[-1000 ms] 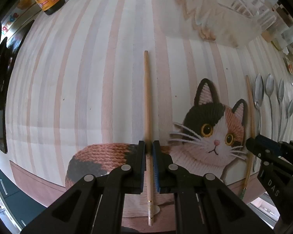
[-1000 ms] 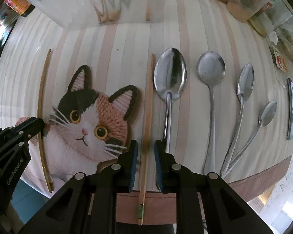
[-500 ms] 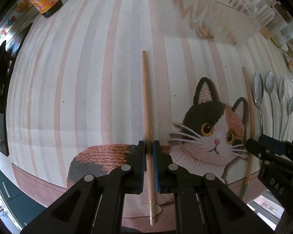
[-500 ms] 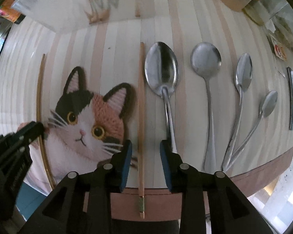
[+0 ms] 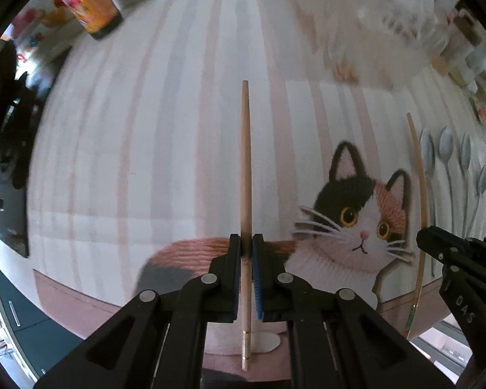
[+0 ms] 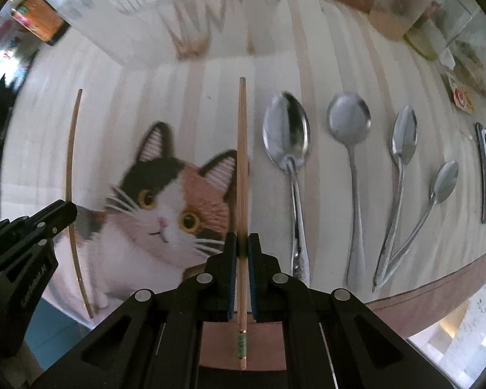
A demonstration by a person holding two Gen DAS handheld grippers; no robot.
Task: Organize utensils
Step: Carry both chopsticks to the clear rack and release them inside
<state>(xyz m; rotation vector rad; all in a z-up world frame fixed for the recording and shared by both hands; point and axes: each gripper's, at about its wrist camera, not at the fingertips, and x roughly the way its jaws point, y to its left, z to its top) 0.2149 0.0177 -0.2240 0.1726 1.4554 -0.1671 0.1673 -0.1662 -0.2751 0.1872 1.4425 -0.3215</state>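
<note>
1. The left gripper (image 5: 246, 249) pinched a chopstick (image 5: 245, 175) near its thick end, its pads pressed on the wood, over the striped part of the cat mat (image 5: 120, 149), left of the cat's face
2. The right gripper (image 6: 242, 248) was closing on the second chopstick (image 6: 242, 162), which sat between its pads at the cat's ear, just left of the spoons (image 6: 350, 175)
3. Both sticks ran parallel, tips pointing away toward a clear box (image 6: 191, 9) at the mat's far edge
4. To do this step well, I judged the right grip should be firm before lifting, since a thin stick could pivot
5. Both sticks were best kept level and aligned, then brought together as a pair without brushing the nearest spoon
</note>
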